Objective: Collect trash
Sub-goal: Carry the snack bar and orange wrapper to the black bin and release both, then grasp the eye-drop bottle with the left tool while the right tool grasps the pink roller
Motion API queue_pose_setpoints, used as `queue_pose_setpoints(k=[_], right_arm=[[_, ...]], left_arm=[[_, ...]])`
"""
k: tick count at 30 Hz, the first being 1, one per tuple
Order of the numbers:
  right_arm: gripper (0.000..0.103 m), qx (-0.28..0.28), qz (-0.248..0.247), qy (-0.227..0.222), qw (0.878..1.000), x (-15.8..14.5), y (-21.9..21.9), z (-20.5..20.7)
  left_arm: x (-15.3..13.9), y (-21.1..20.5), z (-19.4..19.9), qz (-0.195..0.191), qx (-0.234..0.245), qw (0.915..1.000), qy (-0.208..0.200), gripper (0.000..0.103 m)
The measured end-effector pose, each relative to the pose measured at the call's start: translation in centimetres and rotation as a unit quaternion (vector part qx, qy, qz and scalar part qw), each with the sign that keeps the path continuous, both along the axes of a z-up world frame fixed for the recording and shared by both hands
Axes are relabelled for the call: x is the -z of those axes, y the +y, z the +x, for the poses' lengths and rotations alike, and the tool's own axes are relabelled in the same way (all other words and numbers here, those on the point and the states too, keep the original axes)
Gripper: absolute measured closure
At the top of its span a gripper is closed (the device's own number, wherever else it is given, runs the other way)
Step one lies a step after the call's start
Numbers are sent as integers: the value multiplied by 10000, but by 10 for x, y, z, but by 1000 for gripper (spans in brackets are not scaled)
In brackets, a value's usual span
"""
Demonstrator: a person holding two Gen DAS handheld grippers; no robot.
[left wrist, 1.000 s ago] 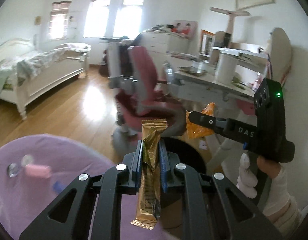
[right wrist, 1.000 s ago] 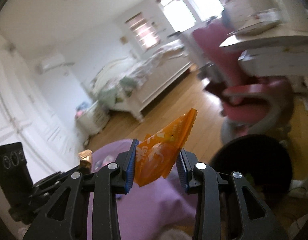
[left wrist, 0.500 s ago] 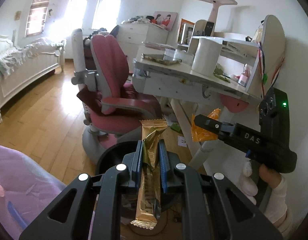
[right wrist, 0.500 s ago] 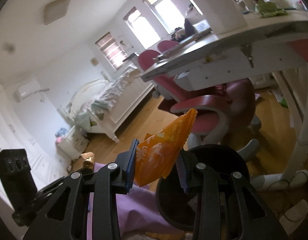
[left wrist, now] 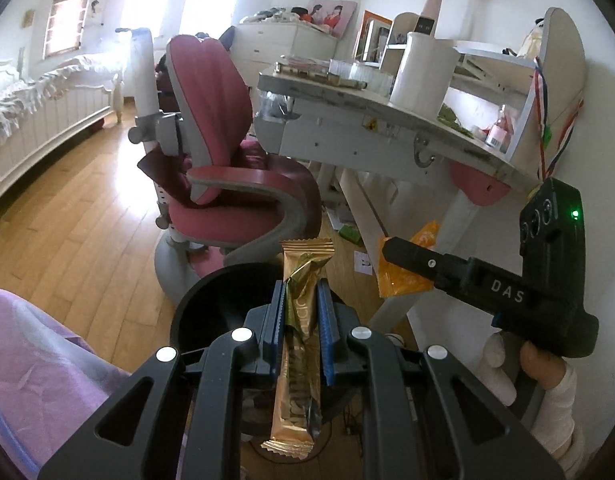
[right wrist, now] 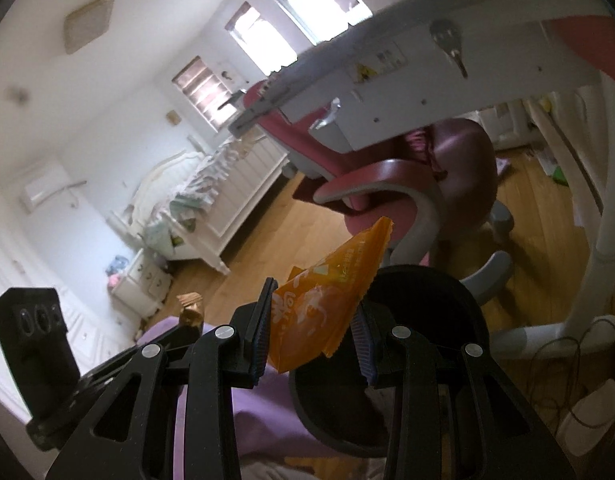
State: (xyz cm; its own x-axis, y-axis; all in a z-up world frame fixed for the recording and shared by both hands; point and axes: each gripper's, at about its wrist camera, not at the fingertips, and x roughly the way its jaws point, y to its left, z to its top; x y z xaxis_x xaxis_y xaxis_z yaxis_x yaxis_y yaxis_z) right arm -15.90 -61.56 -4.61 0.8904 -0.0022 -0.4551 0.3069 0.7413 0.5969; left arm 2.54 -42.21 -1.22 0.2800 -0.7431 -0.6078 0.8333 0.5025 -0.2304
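Bedroom floor, black bin (left wrist: 211, 304) below — left gripper (left wrist: 301, 320) pinching gold wrapper (left wrist: 299, 364), right gripper (right wrist: 313, 332) pinching orange packet (right wrist: 327, 304); both collected, neither dropped yet.

The wooden floor (left wrist: 79, 240) carries a black bin (left wrist: 211, 304), a pink chair (left wrist: 227, 184) (on a grey base) and the desk (left wrist: 387, 120).

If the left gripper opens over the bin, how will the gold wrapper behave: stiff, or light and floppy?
The gold wrapper looks crinkled and nearly flat, so probably light and somewhat floppy. Its glossy foil may slide out easily from the left gripper. Being light, it might flutter rather than drop straight into the black bin.
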Motion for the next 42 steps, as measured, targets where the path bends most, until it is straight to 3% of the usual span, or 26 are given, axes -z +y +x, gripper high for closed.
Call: queue_pose_setpoints(k=[5, 7, 8, 10, 11, 12, 22, 29, 34, 42], right_arm=[[66, -24, 54, 60, 10000, 5, -4, 6], [63, -50, 33, 159, 9999, 8, -6, 13], [55, -46, 27, 217, 9998, 9, -7, 15], [45, -13, 31, 252, 9997, 9, -8, 17], [38, 10, 25, 259, 9997, 9, -8, 17], [29, 46, 4, 260, 9997, 9, -7, 17], [25, -72, -138, 307, 9994, 2, 14, 20], [26, -528, -297, 409, 9973, -3, 56, 43], [26, -1107, -506, 481, 9914, -8, 106, 73], [26, -2280, -883, 579, 9679, -13, 208, 131]], left_arm=[[5, -16, 6, 96, -8, 10000, 4, 85], [7, -23, 9, 193, -73, 9998, -23, 84], [8, -25, 11, 244, -110, 9996, -23, 79], [8, -27, 13, 308, -188, 9993, -10, 56], [7, -26, 13, 295, -245, 9993, -46, 32], [6, -25, 12, 250, -296, 9992, -104, 17], [-7, 15, 14, -42, -510, 9986, -126, 15], [-12, 98, 35, -252, -1285, 9914, -63, 12], [-6, 172, 61, -218, -2086, 9778, 1, 12], [16, 309, 119, 79, -3585, 9334, 109, 9]])
